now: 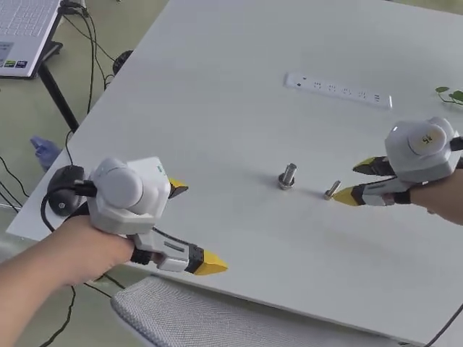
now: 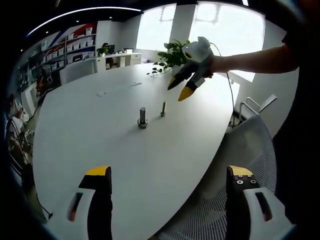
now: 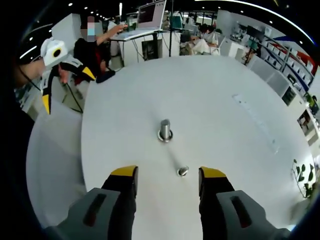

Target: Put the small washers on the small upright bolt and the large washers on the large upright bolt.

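The large upright bolt (image 1: 287, 176) (image 2: 142, 117) (image 3: 165, 130) stands mid-table on a wider base. To its right is the small upright bolt (image 1: 332, 190) (image 2: 163, 108) (image 3: 183, 171). My right gripper (image 1: 354, 181) (image 3: 169, 172) is open and empty, low over the table. The small bolt sits just off its yellow fingertips (image 1: 346, 196), between the jaw lines in the right gripper view. My left gripper (image 1: 194, 225) (image 2: 168, 172) is open and empty near the table's front edge, well short of both bolts. Each gripper shows in the other's view, the right gripper (image 2: 182, 87) and the left gripper (image 3: 67, 89).
A white power strip (image 1: 338, 90) lies at the back of the white table (image 1: 217, 108). A grey mesh chair (image 1: 188, 318) is tucked under the front edge. A laptop (image 1: 25, 32) on a stand is far left, and plant leaves (image 1: 452, 94) at the right edge.
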Demonstrator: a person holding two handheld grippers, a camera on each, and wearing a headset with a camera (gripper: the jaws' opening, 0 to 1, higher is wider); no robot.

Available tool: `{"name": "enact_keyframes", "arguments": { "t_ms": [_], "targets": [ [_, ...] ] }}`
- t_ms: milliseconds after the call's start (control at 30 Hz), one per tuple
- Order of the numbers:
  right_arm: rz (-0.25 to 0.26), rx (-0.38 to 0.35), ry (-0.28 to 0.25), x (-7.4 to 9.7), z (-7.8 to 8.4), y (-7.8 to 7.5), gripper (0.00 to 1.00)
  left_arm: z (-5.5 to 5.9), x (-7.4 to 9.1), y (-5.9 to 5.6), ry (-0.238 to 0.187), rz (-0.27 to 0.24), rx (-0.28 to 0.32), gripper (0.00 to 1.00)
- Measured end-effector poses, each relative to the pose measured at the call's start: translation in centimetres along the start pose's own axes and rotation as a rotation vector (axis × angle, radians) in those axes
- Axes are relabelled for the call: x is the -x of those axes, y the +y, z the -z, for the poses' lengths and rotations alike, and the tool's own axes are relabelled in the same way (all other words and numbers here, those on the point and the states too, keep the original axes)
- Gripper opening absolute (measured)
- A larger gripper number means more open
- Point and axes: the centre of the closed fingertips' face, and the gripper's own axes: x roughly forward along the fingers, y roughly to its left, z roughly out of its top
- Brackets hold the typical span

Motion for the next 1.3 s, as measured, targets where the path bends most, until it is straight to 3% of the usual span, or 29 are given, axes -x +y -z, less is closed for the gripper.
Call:
{"name": "enact_keyframes", "arguments": {
  "t_ms": [67,400,567,633,967,1100,1300],
  "targets": [
    [0.011,-0.018,-0.034,0.4,-0.2,0.1,0.52,-0.1,0.0,0.0,-0.007,-0.001,0.004,0.95],
    [0.027,-0.065,-0.105,2.2,0.5,1.5,0.6,-0.1,0.2,0.2,-0.019,-0.018,0.001,0.95],
    [0.042,-0.114,-0.173,3.6,0.7,1.9,0.64,-0.3,0.2,0.1,-0.04,-0.02,0.023,0.96],
    [0.042,-0.129,-0.23,4.5,0.1,2.4,0.65,-0.4,0.4,0.0,-0.049,-0.023,0.027,0.96],
    [0.053,-0.194,-0.321,6.9,0.9,4.4,0.69,-1.5,0.9,-0.5,-0.094,-0.046,0.032,0.97],
    [0.048,-0.208,-0.337,7.3,1.7,5.2,0.7,-2.2,1.2,-0.8,-0.137,-0.048,0.073,0.97],
    [0.055,-0.227,-0.327,7.0,3.8,6.2,0.76,-1.8,1.1,-1.0,-0.147,-0.053,0.09,0.98]
  ]
}}
